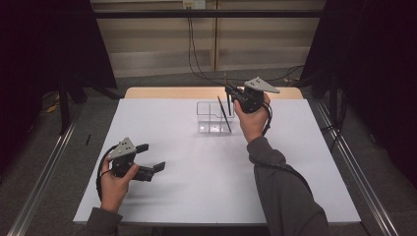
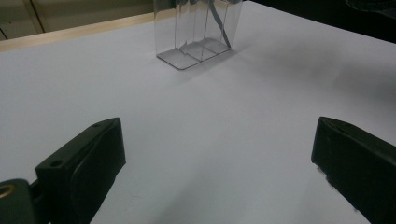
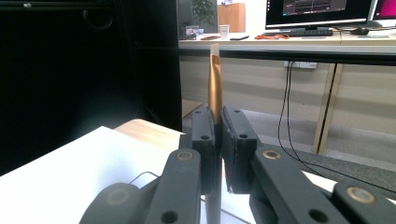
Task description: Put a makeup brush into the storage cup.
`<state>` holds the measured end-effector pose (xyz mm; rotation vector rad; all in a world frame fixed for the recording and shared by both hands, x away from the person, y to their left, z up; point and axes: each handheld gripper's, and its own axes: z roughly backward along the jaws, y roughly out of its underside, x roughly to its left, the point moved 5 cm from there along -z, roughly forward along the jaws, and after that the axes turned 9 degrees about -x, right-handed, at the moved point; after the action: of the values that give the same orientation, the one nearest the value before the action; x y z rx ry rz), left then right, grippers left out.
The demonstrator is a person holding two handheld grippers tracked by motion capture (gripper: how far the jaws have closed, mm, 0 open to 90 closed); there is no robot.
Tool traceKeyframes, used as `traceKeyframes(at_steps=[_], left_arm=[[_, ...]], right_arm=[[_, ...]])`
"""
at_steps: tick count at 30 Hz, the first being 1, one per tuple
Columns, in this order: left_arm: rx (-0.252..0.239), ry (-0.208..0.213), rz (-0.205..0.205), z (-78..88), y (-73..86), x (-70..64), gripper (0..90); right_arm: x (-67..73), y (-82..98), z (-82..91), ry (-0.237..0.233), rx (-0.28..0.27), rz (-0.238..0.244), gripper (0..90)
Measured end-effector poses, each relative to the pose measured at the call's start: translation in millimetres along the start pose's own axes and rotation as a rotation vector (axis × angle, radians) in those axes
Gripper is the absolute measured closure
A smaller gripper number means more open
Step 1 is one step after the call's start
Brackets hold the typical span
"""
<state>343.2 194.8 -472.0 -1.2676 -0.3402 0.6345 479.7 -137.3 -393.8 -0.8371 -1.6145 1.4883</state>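
**Right gripper clamped on a brush above the clear holder**

Your right gripper (image 1: 230, 93) has its jaws closed tight on a thin brush (image 3: 215, 84). In the right gripper view the copper-coloured ferrule and pale tip stand upright above the pads, and the dark handle runs down between them. From the high view, your right hand (image 1: 252, 120) holds that gripper over the far right part of the table (image 1: 172, 196), just above the right end of the clear holder (image 1: 209, 118).

The holder is a see-through box divided by walls into narrow upright compartments. One dark, thin stick (image 1: 224, 114) leans at a tilt in its right-hand compartment, its upper end rising above the rim. The other compartments look bare.

Your left gripper (image 1: 152, 157) sits low over the near left of the white table, well apart from the holder, jaws spread wide with nothing between them. In the left gripper view the holder stands ahead beyond the two black pads.
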Motion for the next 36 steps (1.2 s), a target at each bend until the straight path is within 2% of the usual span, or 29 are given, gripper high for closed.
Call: traceKeyframes(at_steps=[3, 10, 36], left_arm=[[0.001, 0.012, -0.004, 0.1, 0.6, 1.0, 2.5], [-0.001, 0.004, -0.003, 0.8, 1.1, 2.6, 2.5], [0.014, -0.002, -0.002, -1.5, 2.4, 1.3, 2.5]], right_arm=[[0.2, 1.2, -0.4, -0.002, 0.0, 0.0, 84.3], [-1.9, 5.4, 1.6, 0.0, 0.021, -0.003, 84.4], [-8.0, 10.1, 15.8, 0.007, 0.033, -0.027, 84.3]])
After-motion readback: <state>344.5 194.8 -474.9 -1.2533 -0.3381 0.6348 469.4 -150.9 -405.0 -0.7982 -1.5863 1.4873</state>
